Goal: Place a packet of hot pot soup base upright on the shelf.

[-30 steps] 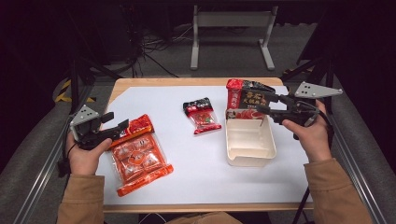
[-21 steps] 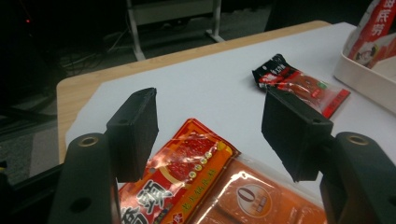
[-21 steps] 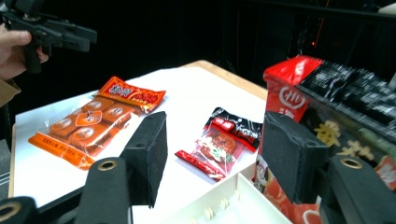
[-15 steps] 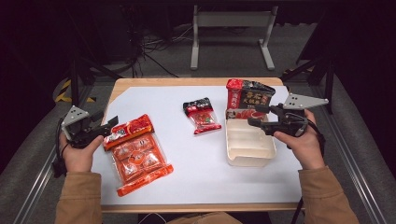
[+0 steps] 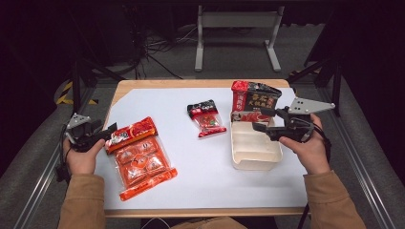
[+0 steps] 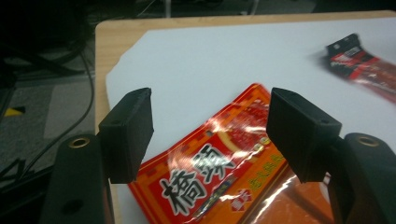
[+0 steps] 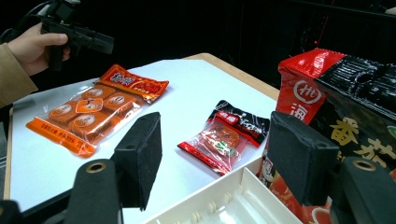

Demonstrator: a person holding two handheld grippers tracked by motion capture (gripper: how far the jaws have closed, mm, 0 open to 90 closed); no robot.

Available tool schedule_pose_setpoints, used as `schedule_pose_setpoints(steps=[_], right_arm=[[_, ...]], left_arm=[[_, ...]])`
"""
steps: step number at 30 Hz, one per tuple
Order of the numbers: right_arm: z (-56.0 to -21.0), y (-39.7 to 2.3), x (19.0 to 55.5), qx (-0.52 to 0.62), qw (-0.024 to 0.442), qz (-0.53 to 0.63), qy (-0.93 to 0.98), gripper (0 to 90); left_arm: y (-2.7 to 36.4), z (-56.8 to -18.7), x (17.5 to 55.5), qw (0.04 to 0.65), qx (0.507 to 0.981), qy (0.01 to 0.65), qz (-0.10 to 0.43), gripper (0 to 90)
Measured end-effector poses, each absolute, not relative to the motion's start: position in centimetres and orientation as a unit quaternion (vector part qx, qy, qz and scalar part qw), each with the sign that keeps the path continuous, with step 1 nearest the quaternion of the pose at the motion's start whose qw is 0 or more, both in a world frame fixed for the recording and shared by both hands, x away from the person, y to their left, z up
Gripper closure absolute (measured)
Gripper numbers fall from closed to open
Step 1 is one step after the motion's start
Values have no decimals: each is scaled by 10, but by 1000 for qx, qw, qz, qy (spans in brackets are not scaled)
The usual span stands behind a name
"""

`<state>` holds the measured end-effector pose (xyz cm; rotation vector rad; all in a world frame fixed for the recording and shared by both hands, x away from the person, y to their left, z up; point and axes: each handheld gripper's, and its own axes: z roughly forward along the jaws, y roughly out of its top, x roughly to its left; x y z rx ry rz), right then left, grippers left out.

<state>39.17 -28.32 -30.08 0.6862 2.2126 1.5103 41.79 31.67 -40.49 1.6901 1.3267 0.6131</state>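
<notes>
Your white tray [image 5: 253,152] holds nothing visible. Orange packet [image 5: 141,155] lies flat, long axis diagonal, header toward your left gripper [image 5: 102,135], jaws apart, just widened, unclamped. Right gripper [image 5: 260,120] apart, just widened, over tray.

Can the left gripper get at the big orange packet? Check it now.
Probably yes. The left gripper sits right at the orange packet's top edge, jaws apart with the packet's printed header showing between them, and nothing lies between the two.

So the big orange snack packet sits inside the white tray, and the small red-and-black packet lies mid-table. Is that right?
Not quite. The big orange snack packet lies flat on the white sheet at the table's left side, well apart from the white tray, as the high view shows. The small red-and-black packet does lie mid-table.
</notes>
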Motion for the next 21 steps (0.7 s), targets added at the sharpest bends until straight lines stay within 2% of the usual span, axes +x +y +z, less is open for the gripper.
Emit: schedule_pose_setpoints(steps=[13, 21], right_arm=[[-304, -279, 392, 243, 185, 521, 797, 348], [-307, -275, 393, 241, 187, 508, 805, 348]], left_arm=[[330, -434, 428, 399, 682, 576, 210, 272], [332, -444, 432, 390, 686, 586, 186, 274]])
